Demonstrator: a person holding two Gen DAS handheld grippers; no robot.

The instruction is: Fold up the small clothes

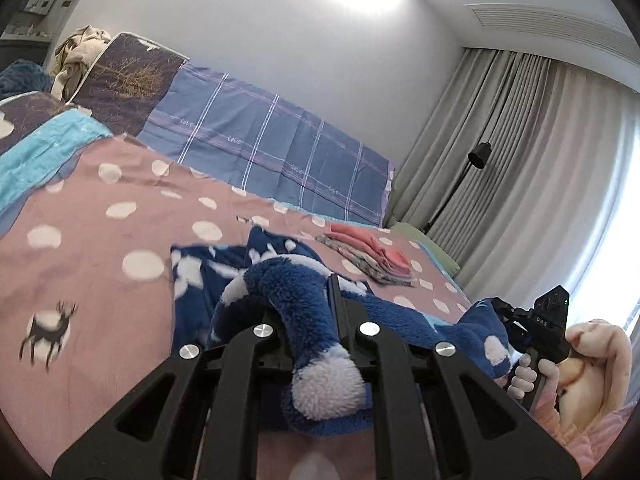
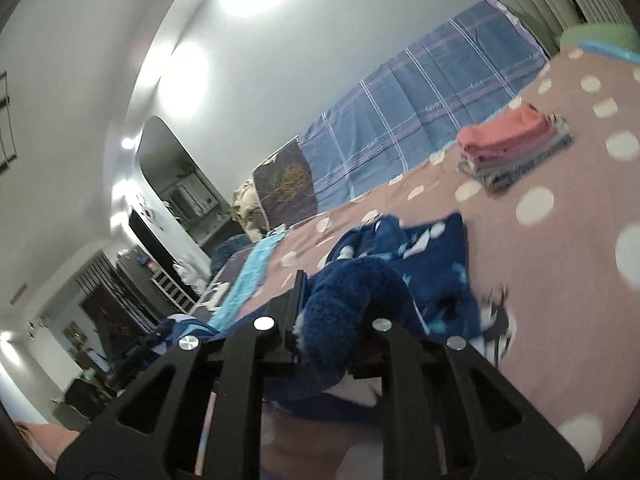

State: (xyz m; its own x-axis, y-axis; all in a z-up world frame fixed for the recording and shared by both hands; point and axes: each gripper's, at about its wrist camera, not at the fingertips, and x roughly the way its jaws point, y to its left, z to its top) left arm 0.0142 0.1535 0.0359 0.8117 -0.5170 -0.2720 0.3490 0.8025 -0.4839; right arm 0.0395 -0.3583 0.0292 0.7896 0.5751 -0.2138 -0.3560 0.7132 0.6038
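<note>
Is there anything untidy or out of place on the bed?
Nothing serious. The folded pile lies neat on the bedspread. Only the beige clothes heaped behind the pillow look untidy.

The fleece garment hangs between the left gripper and the right gripper, each clamped on one part of it, and its far part lies on the bedspread. Behind it and to its right in the left wrist view, a stack of folded clothes lies on the same bedspread, well apart from the garment. Behind the stack a checked sheet stands along the wall, with a pillow at its left end, and a floor lamp stands before the curtain.
</note>
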